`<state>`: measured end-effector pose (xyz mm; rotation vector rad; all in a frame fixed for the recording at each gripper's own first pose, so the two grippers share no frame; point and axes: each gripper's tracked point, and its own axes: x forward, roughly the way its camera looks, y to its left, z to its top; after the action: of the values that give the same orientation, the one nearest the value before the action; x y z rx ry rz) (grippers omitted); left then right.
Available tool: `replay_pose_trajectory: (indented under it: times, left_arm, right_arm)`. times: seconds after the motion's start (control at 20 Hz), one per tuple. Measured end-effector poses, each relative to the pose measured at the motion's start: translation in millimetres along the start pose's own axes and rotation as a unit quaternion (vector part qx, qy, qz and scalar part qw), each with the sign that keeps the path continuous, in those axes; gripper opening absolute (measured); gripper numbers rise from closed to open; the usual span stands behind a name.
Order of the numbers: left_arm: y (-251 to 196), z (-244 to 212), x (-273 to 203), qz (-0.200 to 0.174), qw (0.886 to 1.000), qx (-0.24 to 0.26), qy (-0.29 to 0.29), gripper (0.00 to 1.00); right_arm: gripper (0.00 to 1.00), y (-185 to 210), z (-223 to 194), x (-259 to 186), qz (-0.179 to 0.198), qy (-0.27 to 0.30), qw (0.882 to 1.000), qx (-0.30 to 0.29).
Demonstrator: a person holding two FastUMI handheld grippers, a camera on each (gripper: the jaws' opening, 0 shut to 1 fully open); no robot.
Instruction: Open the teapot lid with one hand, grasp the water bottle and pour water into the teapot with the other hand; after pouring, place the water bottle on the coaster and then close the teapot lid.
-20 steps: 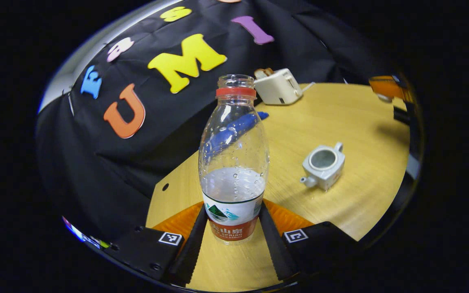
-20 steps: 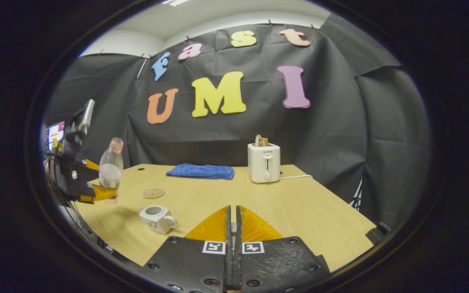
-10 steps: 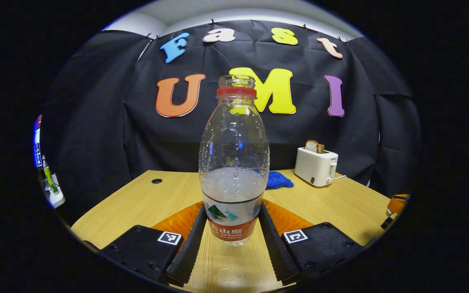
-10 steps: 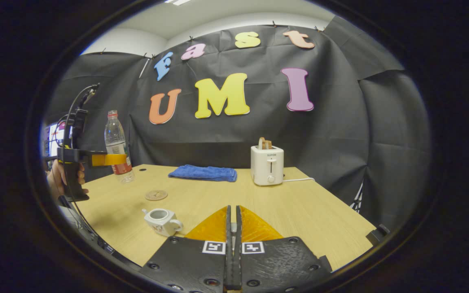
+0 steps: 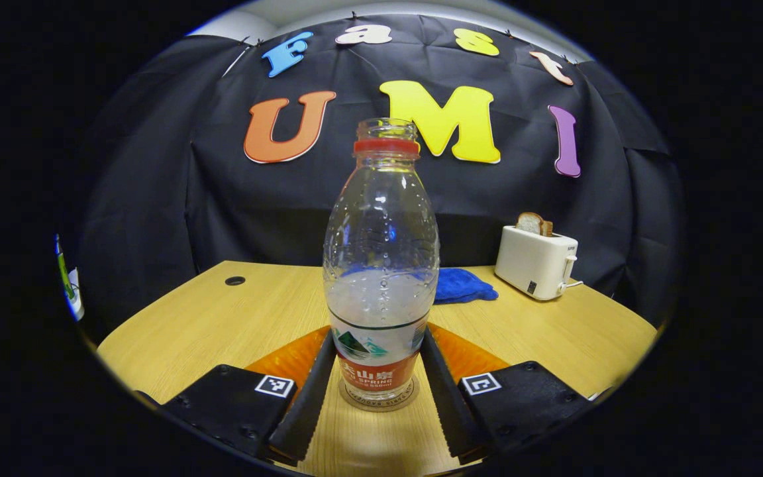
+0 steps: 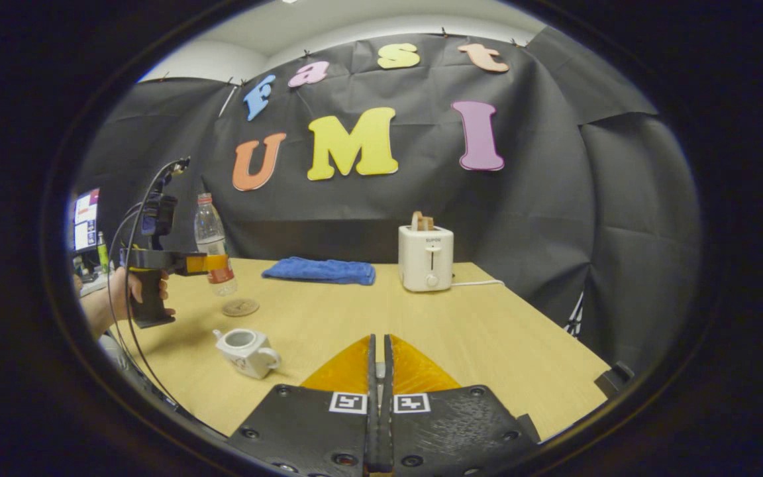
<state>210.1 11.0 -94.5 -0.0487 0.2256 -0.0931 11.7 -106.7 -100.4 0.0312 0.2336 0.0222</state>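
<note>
My left gripper (image 5: 378, 339) is shut on a clear water bottle (image 5: 381, 265), upright, capless, about a third full. A round coaster (image 5: 377, 401) shows right under the bottle's base; I cannot tell whether they touch. In the right gripper view the left gripper (image 6: 208, 264) holds the bottle (image 6: 212, 238) just over the coaster (image 6: 240, 307). The white teapot (image 6: 244, 348) stands open-topped near the table's front left. My right gripper (image 6: 379, 339) is shut above the table, with only a pale sliver of the teapot lid (image 6: 379, 383) showing between its fingers.
A white toaster (image 6: 426, 257) with bread and a cord stands at the back of the wooden table (image 6: 487, 344). A folded blue cloth (image 6: 320, 270) lies left of it. A person's hand (image 6: 135, 291) grips the left gripper's handle at the table's left edge.
The left gripper has brought the bottle from a tilt over the teapot to upright, then carried it right and down onto the coaster's spot. The right gripper has barely moved.
</note>
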Motion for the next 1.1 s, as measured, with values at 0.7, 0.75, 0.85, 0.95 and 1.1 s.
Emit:
replay_pose_trajectory:
  times: [0.7, 0.75, 0.85, 0.95, 1.1]
  left_arm:
    - [-3.4, -29.2, 27.6, -0.006, 1.0, 0.013, 0.022, 0.81]
    - [-5.9, -30.0, 27.5, -0.008, 1.0, 0.014, 0.025, 0.81]
    - [-6.5, -35.1, 26.8, -0.009, 0.999, 0.013, 0.034, 0.86]
    - [-10.2, -36.7, 26.1, -0.015, 0.999, 0.008, 0.041, 0.96]
    - [-11.2, -36.3, 21.4, -0.019, 0.999, 0.003, 0.042, 0.99]
  right_arm:
    - [0.0, -20.8, -11.2, 4.7, -0.018, 0.014, 1.0, 0.0]
    - [0.0, -20.8, -10.8, 5.2, -0.018, 0.014, 1.0, 0.0]
    - [0.0, -20.4, -10.4, 4.6, -0.018, 0.012, 1.0, -0.001]
    - [0.0, -19.5, -12.1, 5.2, -0.016, 0.014, 1.0, 0.0]
    - [0.0, -17.0, -11.6, 4.4, -0.014, 0.014, 1.0, 0.0]
